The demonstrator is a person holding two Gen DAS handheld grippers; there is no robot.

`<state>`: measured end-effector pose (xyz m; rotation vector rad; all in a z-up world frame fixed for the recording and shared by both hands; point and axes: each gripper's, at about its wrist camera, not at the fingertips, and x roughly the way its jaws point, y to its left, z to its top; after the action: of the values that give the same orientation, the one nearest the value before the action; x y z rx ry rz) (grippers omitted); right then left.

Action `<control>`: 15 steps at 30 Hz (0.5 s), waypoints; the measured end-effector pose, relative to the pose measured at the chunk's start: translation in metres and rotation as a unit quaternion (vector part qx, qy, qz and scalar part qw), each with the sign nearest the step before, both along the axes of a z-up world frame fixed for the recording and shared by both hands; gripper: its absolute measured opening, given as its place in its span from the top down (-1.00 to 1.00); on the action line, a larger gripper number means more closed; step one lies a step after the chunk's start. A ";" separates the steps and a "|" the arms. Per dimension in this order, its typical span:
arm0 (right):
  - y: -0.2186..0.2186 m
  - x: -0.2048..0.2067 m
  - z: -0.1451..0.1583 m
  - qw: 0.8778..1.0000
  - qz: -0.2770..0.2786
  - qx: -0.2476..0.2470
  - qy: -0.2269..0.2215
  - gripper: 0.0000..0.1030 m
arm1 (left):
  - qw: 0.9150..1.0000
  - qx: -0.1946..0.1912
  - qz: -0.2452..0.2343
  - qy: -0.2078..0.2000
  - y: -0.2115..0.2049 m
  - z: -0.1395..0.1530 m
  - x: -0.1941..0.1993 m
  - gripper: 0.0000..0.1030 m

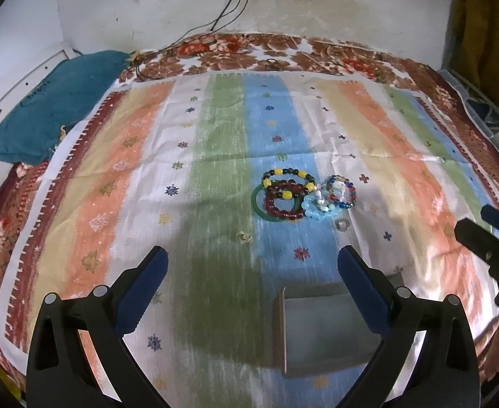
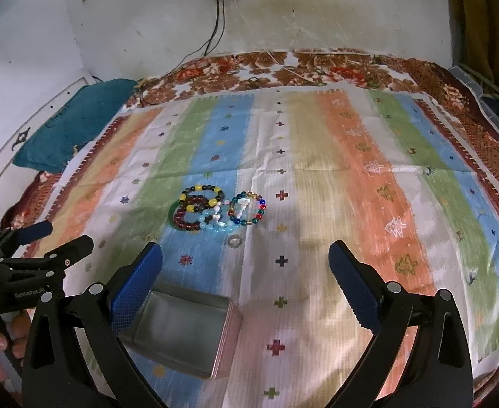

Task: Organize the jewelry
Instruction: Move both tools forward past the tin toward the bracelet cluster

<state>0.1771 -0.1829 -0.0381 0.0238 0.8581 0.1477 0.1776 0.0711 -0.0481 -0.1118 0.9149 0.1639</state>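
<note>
Both tongs spread wide and empty: left tongs (image 1: 252, 268), right tongs (image 2: 246, 261). Beaded bracelets (image 2: 220, 210) piled touching on the striped cloth (image 2: 368, 183) over the bed, ahead of the open tin box (image 2: 181, 329). Best approached low, one outer bracelet at a time, pinching a single strand to avoid dragging neighbours.

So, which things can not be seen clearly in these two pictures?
- Box, right wrist view: its near-left corner is hidden behind the right gripper; motion blur hides whether anything lies inside.
- Box, left wrist view: partly hidden behind the left gripper.
- Bracelets: piled and overlapping, so their count is unclear.
- Small clear piece, left wrist view: too small and blurred to identify.
</note>
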 end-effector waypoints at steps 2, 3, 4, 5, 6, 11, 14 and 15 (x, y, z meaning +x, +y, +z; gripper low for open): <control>-0.001 0.006 -0.003 1.000 -0.001 -0.001 0.006 -0.93 | 1.000 -0.001 0.007 0.004 0.001 -0.002 0.007 -0.89; -0.001 0.010 -0.005 1.000 -0.001 -0.002 0.009 -0.93 | 1.000 -0.001 0.008 0.004 0.002 -0.002 0.010 -0.89; -0.001 0.012 -0.006 1.000 -0.002 -0.002 0.011 -0.93 | 1.000 -0.001 0.007 0.003 0.002 -0.003 0.015 -0.89; -0.002 0.015 -0.007 1.000 -0.003 -0.002 0.013 -0.93 | 1.000 -0.001 0.007 0.002 0.001 -0.003 0.017 -0.89; -0.002 0.018 -0.009 1.000 -0.003 -0.003 0.015 -0.93 | 1.000 -0.002 0.007 0.001 0.001 -0.003 0.019 -0.89; -0.002 0.032 -0.016 1.000 0.001 -0.001 0.026 -0.93 | 1.000 0.001 0.003 0.000 0.003 -0.008 0.035 -0.89; -0.001 0.041 -0.020 0.999 0.002 -0.001 0.032 -0.93 | 1.000 0.003 -0.003 -0.007 0.004 -0.010 0.043 -0.89; -0.001 0.044 -0.021 0.999 0.004 0.001 0.036 -0.93 | 1.000 0.001 -0.003 -0.007 0.005 -0.011 0.046 -0.89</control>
<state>0.2207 -0.1837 -0.0594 0.0277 0.9302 0.1551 0.2232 0.0758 -0.0591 -0.1078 0.9014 0.1585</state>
